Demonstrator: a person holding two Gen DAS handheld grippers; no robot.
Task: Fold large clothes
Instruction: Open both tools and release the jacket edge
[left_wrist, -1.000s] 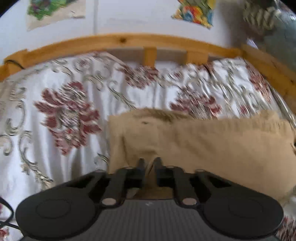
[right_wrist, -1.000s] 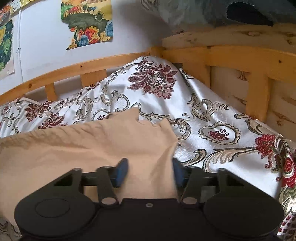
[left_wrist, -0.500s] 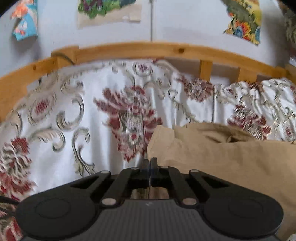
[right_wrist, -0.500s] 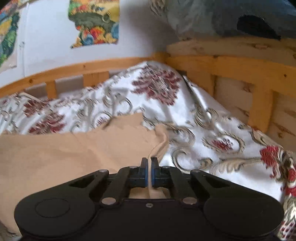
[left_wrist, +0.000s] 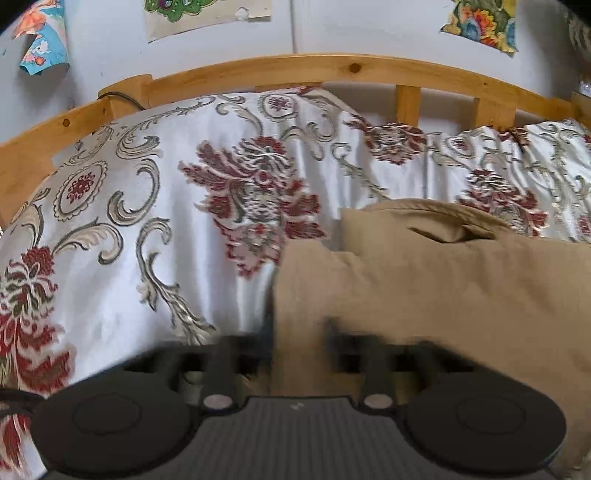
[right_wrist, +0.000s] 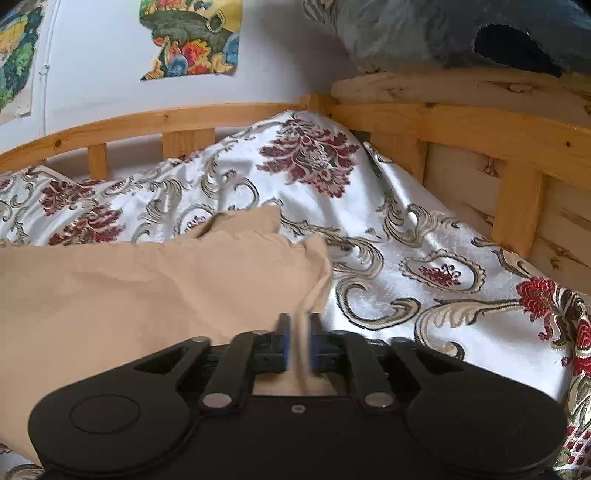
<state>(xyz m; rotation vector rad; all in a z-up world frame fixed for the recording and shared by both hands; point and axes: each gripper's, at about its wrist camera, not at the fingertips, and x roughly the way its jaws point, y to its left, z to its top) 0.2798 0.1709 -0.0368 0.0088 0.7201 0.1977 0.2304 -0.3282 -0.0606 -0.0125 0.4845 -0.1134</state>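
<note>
Against white walls, a wooden bed frame (left_wrist: 354, 68) holds a floral bedspread (left_wrist: 155, 236).

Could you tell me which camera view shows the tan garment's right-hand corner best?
The right wrist view: the tan garment shows its right-hand corner sharply against the floral bedspread. The left wrist view shows only its blurred left edge.

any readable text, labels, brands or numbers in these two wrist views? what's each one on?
None readable in either view.
Wall posters: coloured pictures only, no legible lettering.
Left gripper body: a small pale mark at its top edge, too small and blurred to read.
Tan garment and floral bedspread: pattern only, no label or tag showing.
</note>
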